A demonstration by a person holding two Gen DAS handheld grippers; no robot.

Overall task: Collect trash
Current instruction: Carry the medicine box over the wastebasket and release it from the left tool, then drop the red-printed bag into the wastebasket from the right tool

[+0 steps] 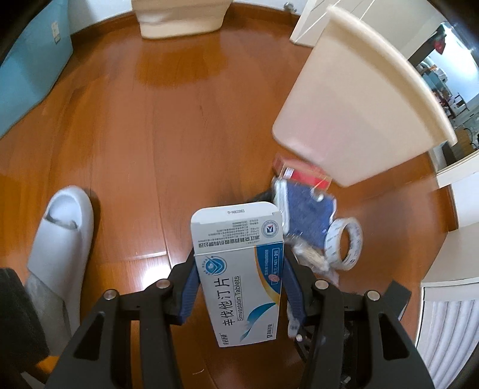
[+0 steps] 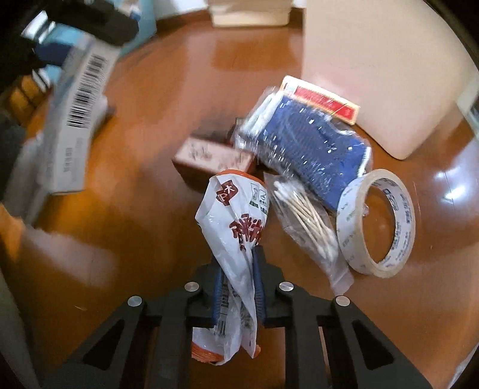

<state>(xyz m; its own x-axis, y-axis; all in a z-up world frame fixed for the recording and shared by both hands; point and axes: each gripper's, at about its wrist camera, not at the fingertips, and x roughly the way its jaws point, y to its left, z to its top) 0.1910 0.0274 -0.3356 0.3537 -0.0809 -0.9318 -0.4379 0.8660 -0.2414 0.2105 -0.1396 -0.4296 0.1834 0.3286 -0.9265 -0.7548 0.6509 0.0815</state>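
My left gripper (image 1: 238,257) is shut on a white and blue medicine box (image 1: 236,227), held above the wooden floor; the same box (image 2: 77,113) shows at the upper left of the right wrist view. My right gripper (image 2: 239,257) is shut on a crumpled white and red snack wrapper (image 2: 236,209). Just beyond it lies a pile: a blue packet (image 2: 311,149), a red box (image 2: 323,100), a bag of cotton swabs (image 2: 305,215), a tape roll (image 2: 377,221) and a small brown box (image 2: 209,158). A cream waste bin (image 1: 353,98) stands behind the pile.
A white slipper (image 1: 63,236) on a foot is at the left. A blue cabinet (image 1: 30,74) lines the far left, a cream container (image 1: 179,18) stands at the back, and white furniture (image 1: 449,329) is on the right. Wooden floor (image 1: 149,134) lies between them.
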